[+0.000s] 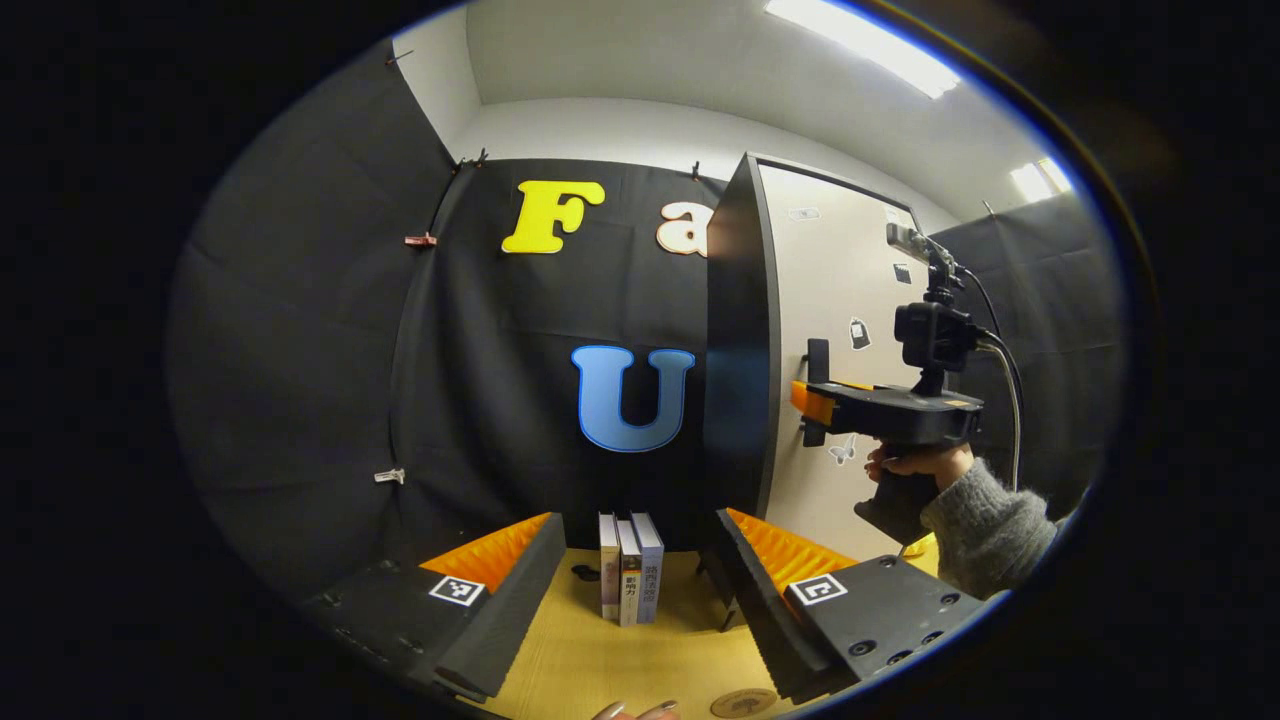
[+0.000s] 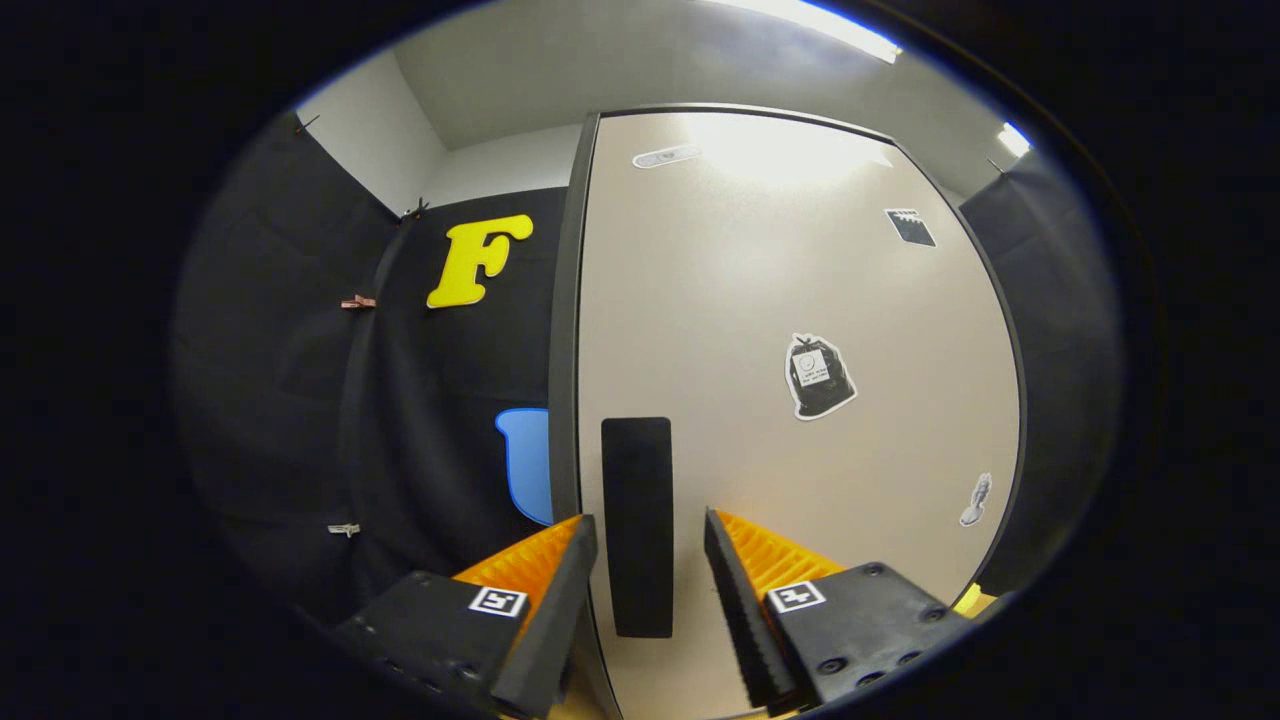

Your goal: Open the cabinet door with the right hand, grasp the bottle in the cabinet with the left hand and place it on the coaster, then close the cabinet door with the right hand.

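The cabinet (image 1: 735, 350) stands at the right of the left gripper view, and its beige door (image 2: 800, 300) is closed over the inside. A black vertical handle (image 2: 637, 525) sits near the door's left edge. My right gripper (image 2: 645, 560) is open, with one finger on each side of the handle; a gap shows on the right side. From the left gripper view, a hand in a grey sleeve holds the right gripper (image 1: 815, 400) against the handle (image 1: 817, 358). My left gripper (image 1: 638, 530) is open and holds nothing above the table. A round coaster (image 1: 744, 703) lies at the near edge.
Three upright books (image 1: 630, 565) stand on the wooden table (image 1: 600, 650) beside the cabinet's black side. A person's fingertips (image 1: 635, 710) show at the bottom edge. Stickers (image 2: 818, 375) dot the door. Black cloth walls close in the left and back.
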